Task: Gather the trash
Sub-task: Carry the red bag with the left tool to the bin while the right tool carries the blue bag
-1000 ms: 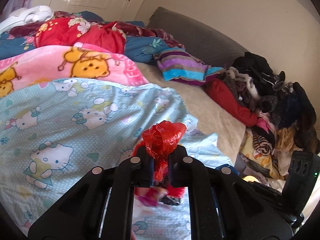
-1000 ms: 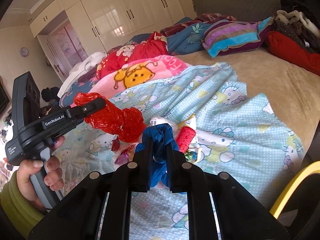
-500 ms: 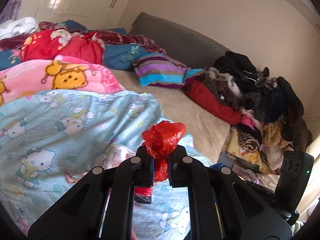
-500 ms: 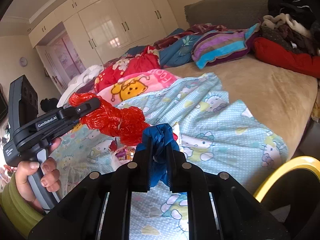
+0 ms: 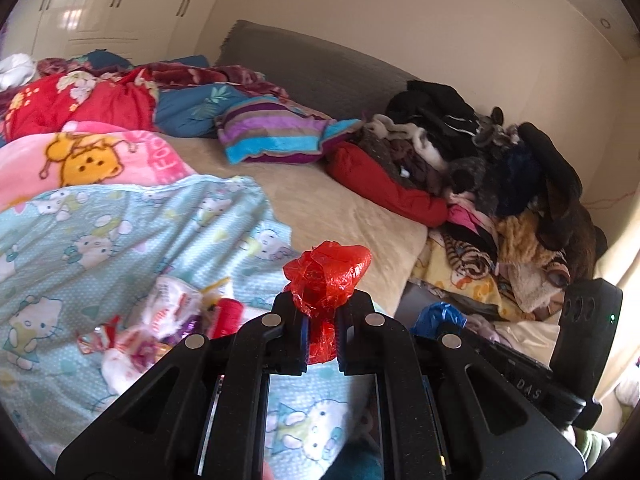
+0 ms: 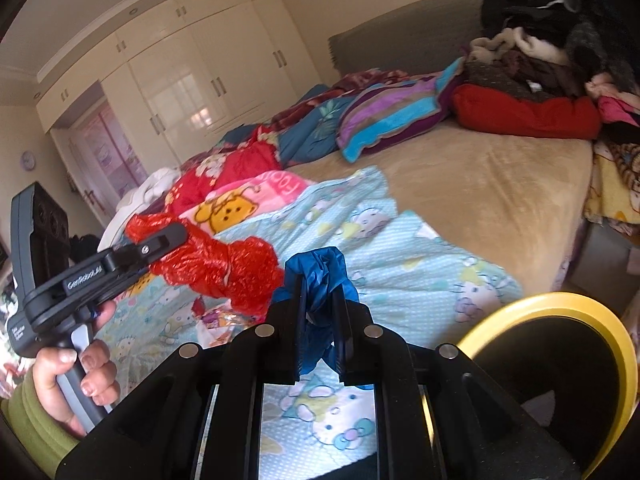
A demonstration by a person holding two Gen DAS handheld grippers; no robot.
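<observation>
my left tongs [image 5: 322, 330] point slightly down over the bed, pressed together on a twist of red plastic bag [image 5: 326, 276], whose crumpled end sticks up above the tips. in the right view my left hand [image 6: 78, 376], in a green sleeve [image 6: 28, 420], grips the handle, and the red bag runs from those tongs toward my right tongs [image 6: 318, 320]. my right tongs are also tilted down and pinch a bunched blue plastic bag [image 6: 320, 276]; the two bags touch or overlap beside each other, i cannot tell which.

the bottoms of both bags are hidden behind the tong bodies, so i cannot see what they hold. a yellow-rimmed round bin [image 6: 560, 312] is cut off at the lower right edge, its inside dark.

just beyond the left tongs a small heap of wrappers [image 5: 160, 328] lies on the light blue cat-print blanket [image 5: 100, 240], blurred, with a red piece among white ones. farther off are the tan bed sheet [image 5: 340, 216], a striped pillow [image 5: 276, 132] and a pile of clothes [image 5: 480, 168] against the wall. white wardrobes [image 6: 192, 80] stand at the back.
</observation>
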